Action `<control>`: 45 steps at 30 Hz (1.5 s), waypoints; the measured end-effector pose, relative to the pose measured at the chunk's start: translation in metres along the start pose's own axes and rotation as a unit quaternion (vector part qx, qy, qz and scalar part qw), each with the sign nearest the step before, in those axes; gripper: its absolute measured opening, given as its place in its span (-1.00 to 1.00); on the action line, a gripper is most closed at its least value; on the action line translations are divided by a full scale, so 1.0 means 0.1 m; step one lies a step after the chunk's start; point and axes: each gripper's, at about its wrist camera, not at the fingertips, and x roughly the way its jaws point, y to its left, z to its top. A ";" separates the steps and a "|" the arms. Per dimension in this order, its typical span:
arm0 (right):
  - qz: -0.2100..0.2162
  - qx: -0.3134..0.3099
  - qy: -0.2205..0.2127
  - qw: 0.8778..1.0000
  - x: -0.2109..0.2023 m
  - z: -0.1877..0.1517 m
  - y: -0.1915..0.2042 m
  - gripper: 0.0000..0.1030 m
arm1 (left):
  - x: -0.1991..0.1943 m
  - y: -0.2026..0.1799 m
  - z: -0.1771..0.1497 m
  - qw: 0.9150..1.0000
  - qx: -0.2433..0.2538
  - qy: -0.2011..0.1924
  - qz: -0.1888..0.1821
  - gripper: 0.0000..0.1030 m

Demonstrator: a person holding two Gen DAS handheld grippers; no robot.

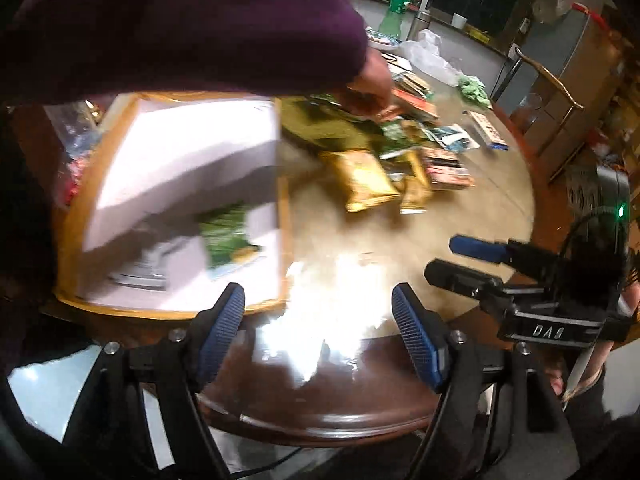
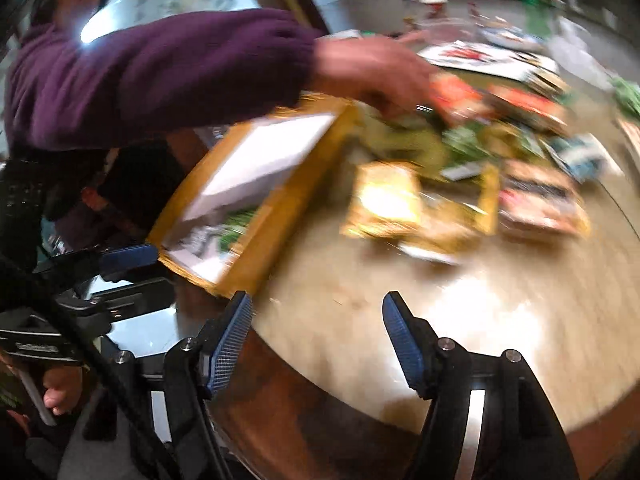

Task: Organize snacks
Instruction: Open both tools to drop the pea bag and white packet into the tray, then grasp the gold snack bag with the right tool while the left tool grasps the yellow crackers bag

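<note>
A shallow box with a yellow rim (image 1: 286, 216) and a white lining stands on the round table (image 1: 460, 208), and a green packet (image 1: 228, 236) lies inside it. Snack packets are piled beyond it, a golden one (image 1: 366, 178) nearest. My left gripper (image 1: 318, 320) hangs open over the table's near edge, nothing between its blue pads. My right gripper (image 2: 316, 324) is open too, empty, with the box (image 2: 256, 240) to its left and the golden packet (image 2: 384, 200) ahead. Each gripper shows in the other's view: the right (image 1: 444, 260), the left (image 2: 160, 274).
A person's hand (image 1: 372, 84) in a purple sleeve (image 2: 160, 68) reaches over the box into the snack pile. At the far side stand a green bottle (image 1: 394, 16), a flask (image 1: 424, 8) and a white plastic bag (image 1: 428, 56). A chair (image 1: 548, 92) stands at the right.
</note>
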 end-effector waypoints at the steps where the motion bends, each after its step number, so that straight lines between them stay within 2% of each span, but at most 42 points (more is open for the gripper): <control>1: -0.005 0.009 -0.001 1.000 -0.04 -0.04 -0.08 0.32 | 0.02 -0.06 0.02 1.000 -0.001 0.001 -0.004 0.48; 8: -0.024 0.060 -0.025 0.998 -0.30 -0.14 -0.45 0.32 | 0.04 -0.38 0.09 1.000 0.006 0.001 -0.004 0.48; 13: -0.026 0.080 -0.029 0.996 -0.33 -0.08 -0.53 0.32 | 0.06 -0.40 0.12 1.000 0.009 0.005 -0.008 0.48; 20: -0.032 0.094 -0.012 0.995 -0.19 -0.04 -0.58 0.29 | 0.23 -0.29 0.17 1.000 -0.004 0.021 -0.015 0.48; 23: -0.043 0.100 0.009 0.994 -0.07 0.01 -0.62 0.18 | 0.34 -0.26 0.21 0.999 -0.009 0.037 -0.016 0.48; 30: -0.085 0.090 0.028 0.992 0.06 0.18 -0.60 0.17 | 0.54 -0.26 0.29 0.998 -0.001 0.063 -0.010 0.48; 36: -0.087 0.082 0.036 0.992 0.16 0.27 -0.56 0.17 | 0.63 -0.25 0.34 0.997 0.003 0.073 -0.013 0.48; 45: -0.084 0.103 0.030 0.991 0.31 0.43 -0.57 0.17 | 0.55 -0.13 0.39 0.998 -0.007 0.060 -0.018 0.48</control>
